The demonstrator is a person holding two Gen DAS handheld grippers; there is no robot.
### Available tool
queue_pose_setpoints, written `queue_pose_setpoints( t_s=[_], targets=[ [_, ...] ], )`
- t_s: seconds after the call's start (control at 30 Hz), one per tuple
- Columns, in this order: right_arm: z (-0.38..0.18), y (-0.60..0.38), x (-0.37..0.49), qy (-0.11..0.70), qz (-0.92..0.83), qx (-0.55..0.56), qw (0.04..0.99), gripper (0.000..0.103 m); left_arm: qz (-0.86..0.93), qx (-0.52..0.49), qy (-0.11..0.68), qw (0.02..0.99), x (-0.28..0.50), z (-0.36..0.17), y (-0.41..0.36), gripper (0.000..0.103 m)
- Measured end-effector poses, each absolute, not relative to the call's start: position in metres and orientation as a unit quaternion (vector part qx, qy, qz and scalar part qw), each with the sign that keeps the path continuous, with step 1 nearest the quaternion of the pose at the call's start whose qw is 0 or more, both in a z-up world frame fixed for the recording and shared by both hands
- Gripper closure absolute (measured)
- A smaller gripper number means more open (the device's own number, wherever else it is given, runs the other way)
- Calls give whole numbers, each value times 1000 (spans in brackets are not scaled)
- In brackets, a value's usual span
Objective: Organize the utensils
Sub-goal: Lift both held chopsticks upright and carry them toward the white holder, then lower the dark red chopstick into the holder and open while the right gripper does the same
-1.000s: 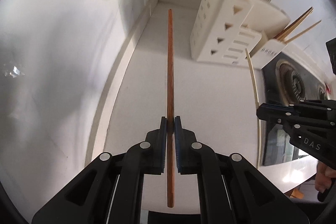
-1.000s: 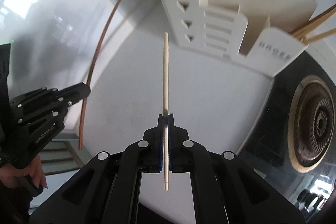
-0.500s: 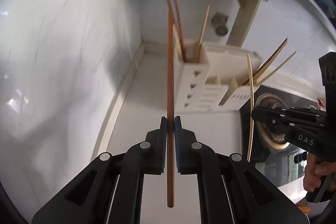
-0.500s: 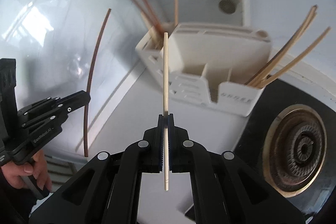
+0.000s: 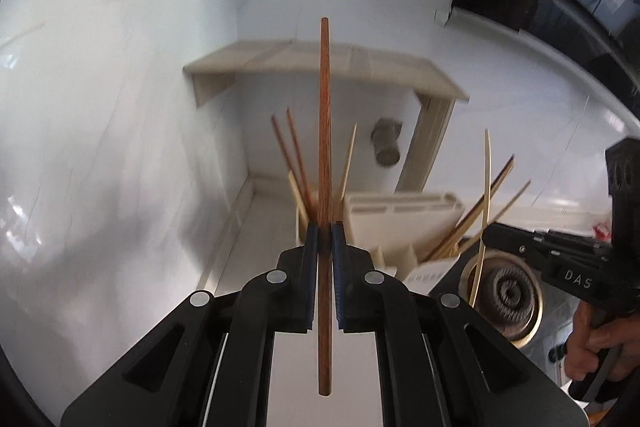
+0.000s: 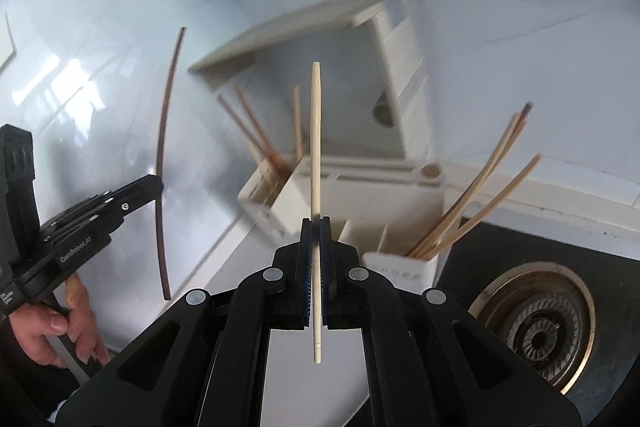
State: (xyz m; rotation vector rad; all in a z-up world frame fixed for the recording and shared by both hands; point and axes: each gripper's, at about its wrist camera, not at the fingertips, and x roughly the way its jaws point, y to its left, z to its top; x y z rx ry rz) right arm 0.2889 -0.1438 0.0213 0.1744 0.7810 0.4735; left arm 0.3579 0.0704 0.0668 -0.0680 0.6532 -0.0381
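Note:
My left gripper (image 5: 325, 227) is shut on a dark brown chopstick (image 5: 325, 131) that stands almost upright in front of the camera. The pale chopstick (image 6: 316, 131) is clamped in my right gripper (image 6: 316, 223), also upright. Each gripper shows in the other's view: the left gripper (image 6: 158, 185) with the brown chopstick (image 6: 164, 131), the right gripper (image 5: 486, 233) with the pale chopstick (image 5: 485, 195). Behind both stands a cream utensil holder (image 6: 380, 195); its left compartment (image 6: 266, 187) holds brown and pale sticks, its right compartment (image 6: 404, 267) several pale chopsticks (image 6: 480, 187).
The holder stands on a white counter (image 5: 256, 227) in a tiled corner, under a cream shelf (image 5: 320, 61). A gas burner (image 6: 536, 331) on a black hob lies at the right. A person's hands (image 6: 60, 323) grip both handles.
Both grippers have risen and tilted upward with their chopsticks. The holder has dropped lower in both views, and the shelf and wall above it have come into sight.

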Motion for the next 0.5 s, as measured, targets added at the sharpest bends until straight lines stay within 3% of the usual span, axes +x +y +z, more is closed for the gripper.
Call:
queue_pose_setpoints(
  t_s=[0.5],
  targets=[
    [44, -183, 313, 299, 183, 151, 924, 99, -49, -95, 215, 971, 395, 97, 78, 97]
  ],
)
